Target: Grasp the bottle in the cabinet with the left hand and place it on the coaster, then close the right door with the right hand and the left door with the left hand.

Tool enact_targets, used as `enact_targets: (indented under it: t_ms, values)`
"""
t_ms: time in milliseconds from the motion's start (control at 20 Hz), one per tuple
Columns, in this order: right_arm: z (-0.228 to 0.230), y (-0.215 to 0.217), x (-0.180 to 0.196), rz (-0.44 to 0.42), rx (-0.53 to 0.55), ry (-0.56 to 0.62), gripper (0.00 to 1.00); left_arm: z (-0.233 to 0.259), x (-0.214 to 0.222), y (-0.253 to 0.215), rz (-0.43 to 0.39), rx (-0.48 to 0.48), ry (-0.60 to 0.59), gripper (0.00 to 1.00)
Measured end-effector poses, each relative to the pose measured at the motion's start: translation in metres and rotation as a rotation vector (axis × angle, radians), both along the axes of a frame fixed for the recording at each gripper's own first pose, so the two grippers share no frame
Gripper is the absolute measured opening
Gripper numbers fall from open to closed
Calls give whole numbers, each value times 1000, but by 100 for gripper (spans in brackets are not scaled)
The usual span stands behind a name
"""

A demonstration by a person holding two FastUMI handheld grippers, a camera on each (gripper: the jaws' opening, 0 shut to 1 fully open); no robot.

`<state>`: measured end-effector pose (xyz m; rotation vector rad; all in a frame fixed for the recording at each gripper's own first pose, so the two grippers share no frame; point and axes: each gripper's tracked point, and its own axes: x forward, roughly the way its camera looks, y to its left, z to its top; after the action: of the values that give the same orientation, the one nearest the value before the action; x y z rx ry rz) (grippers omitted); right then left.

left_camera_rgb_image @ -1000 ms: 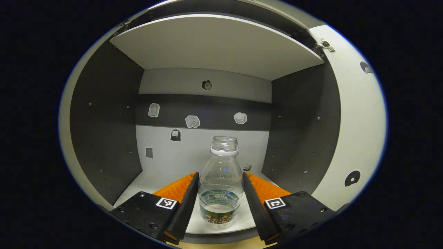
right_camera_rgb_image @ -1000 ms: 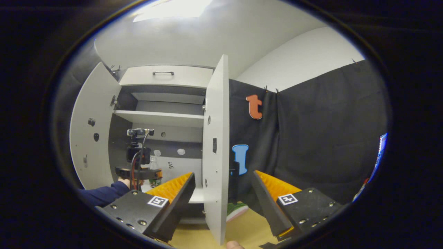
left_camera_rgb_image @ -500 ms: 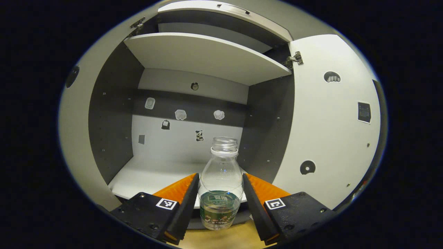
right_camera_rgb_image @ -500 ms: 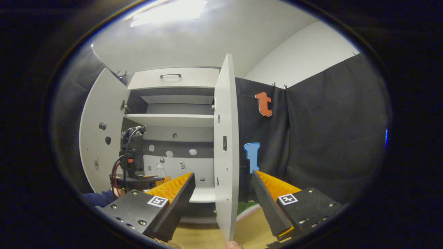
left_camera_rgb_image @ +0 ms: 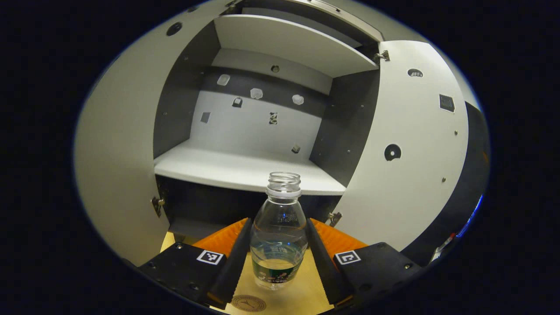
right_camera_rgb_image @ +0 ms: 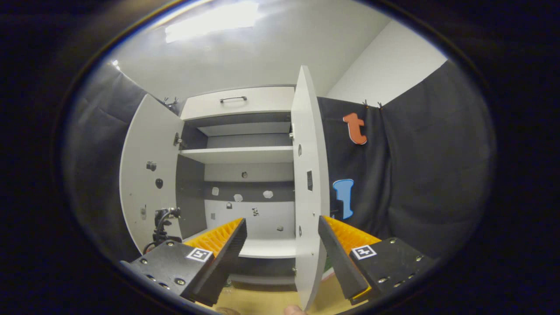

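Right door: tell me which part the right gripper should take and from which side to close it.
Take the right door by its free front edge, which stands edge-on between the open fingers of the right gripper. Come from its outer face, on the black cloth side, and push toward the cabinet: the hinges sit at the back, and no handle shows.

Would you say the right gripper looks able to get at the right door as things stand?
Probably yes. The right gripper is open and the right door's free edge stands between its fingers, with nothing in between. How near the door is cannot be judged.
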<state>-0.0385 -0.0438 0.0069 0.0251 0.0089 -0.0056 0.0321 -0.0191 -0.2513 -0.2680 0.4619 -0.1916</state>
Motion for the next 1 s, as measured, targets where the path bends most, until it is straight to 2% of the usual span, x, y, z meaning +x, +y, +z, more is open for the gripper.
enact_targets:
  t_ms: [200, 400, 700, 1000]
  values:
    - [-2, 8, 2, 40, 9, 4, 100, -42, -25, 14, 23, 20, 59, 78]
    - [0, 9, 2, 47, 5, -3, 99, -72, -42, 15, 3, 65, 101, 78]
    - [1, -3, -5, 7, -9, 2, 99, -115, -60, 12, -7, 85, 187, 78]
    - [2, -24, -15, -68, -36, 13, 100, -149, -64, 12, -23, 96, 201, 78]
